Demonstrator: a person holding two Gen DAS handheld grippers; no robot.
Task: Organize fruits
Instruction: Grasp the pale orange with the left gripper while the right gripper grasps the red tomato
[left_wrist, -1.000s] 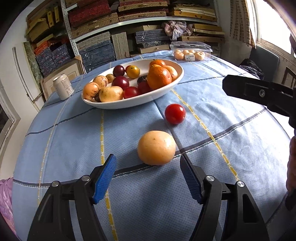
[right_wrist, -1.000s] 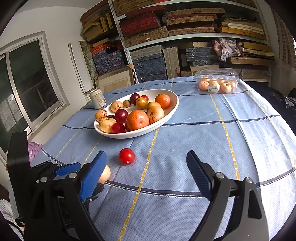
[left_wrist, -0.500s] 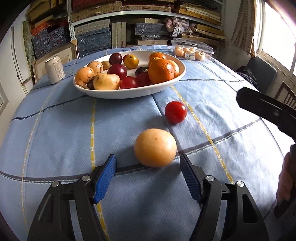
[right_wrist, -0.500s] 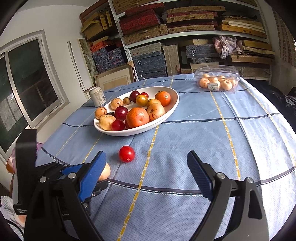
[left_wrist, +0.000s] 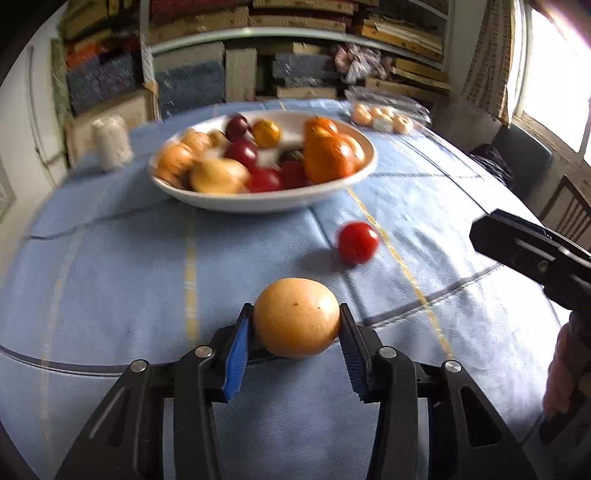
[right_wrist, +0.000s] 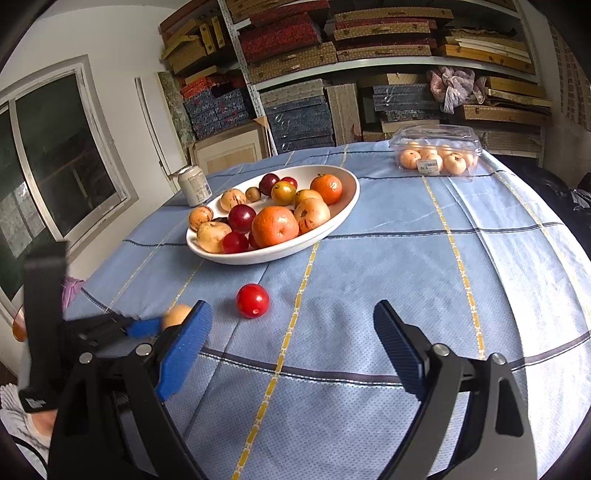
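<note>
The pale orange fruit (left_wrist: 296, 317) is clamped between the blue pads (left_wrist: 236, 354) of the left gripper (left_wrist: 295, 350), whose jaws have just been closing onto it; it is seen low in the left wrist view, over the blue checked tablecloth (left_wrist: 110, 277). A red tomato (left_wrist: 357, 242) is found at about one o'clock from it, apart from it and alone on the cloth. The white oval bowl (left_wrist: 266, 201), filled with mixed fruit, is placed farther off at twelve o'clock. The jaws of the right gripper (right_wrist: 291, 350) are held wide apart with nothing between them. A clear box of small fruit (right_wrist: 436, 155) is set at the far edge, and a can (right_wrist: 194, 184) at ten o'clock from the bowl.
</note>
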